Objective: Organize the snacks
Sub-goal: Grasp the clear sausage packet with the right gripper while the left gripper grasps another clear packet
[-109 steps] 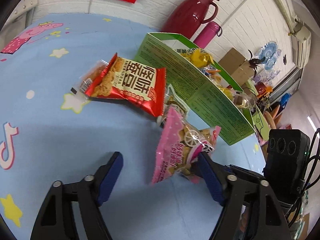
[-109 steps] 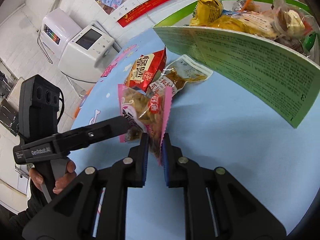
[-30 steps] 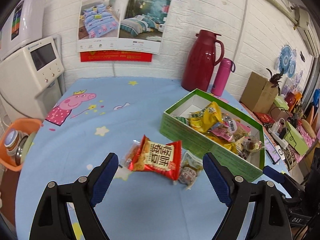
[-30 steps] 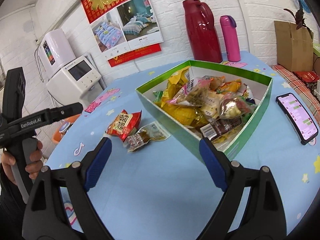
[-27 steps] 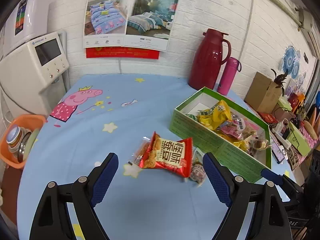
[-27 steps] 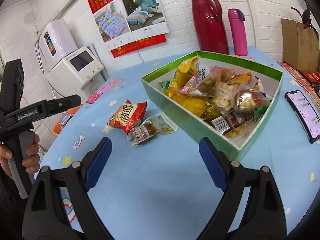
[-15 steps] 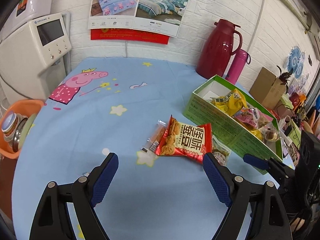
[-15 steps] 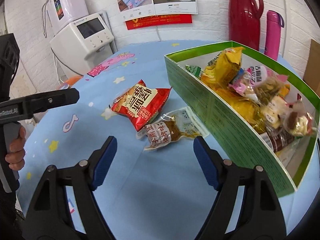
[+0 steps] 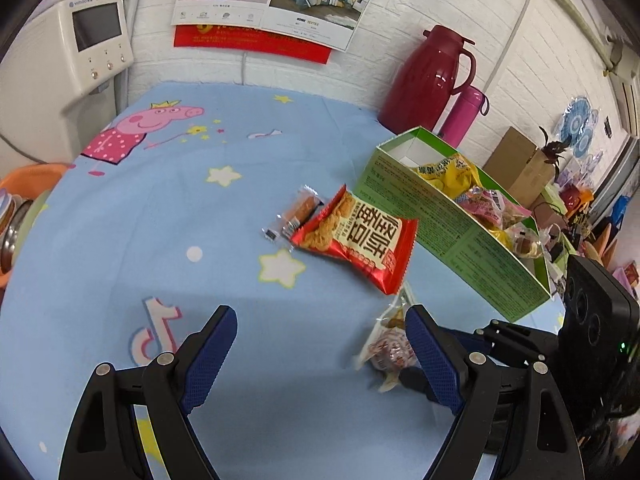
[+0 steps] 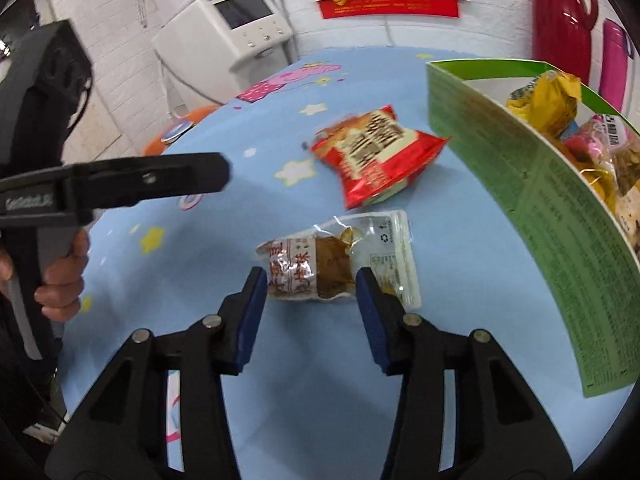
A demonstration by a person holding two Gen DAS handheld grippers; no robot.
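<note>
Right tongs [image 10: 310, 286] stood open astride the clear snack packet [image 10: 336, 262] on the blue worktop [image 10: 460, 264]; left tongs [image 9: 320, 334] hung open, empty, near the red packet [image 9: 358, 240]

Surface [image 9: 120, 208]: covered with light blue cloth, printed with stars and pink pig cartoon. On it: green box [image 9: 460, 232] full of snacks, near right side; red snack bag [image 9: 356, 236] just beside box; small clear packet with orange bar [image 9: 298, 214] touching red bag on far-left side; clear packet with brown snack [image 10: 340, 260] lying flat, nearer than red bag. At far edge: dark red thermos jug [image 9: 428, 80], pink bottle [image 9: 464, 114] next to it.
</note>
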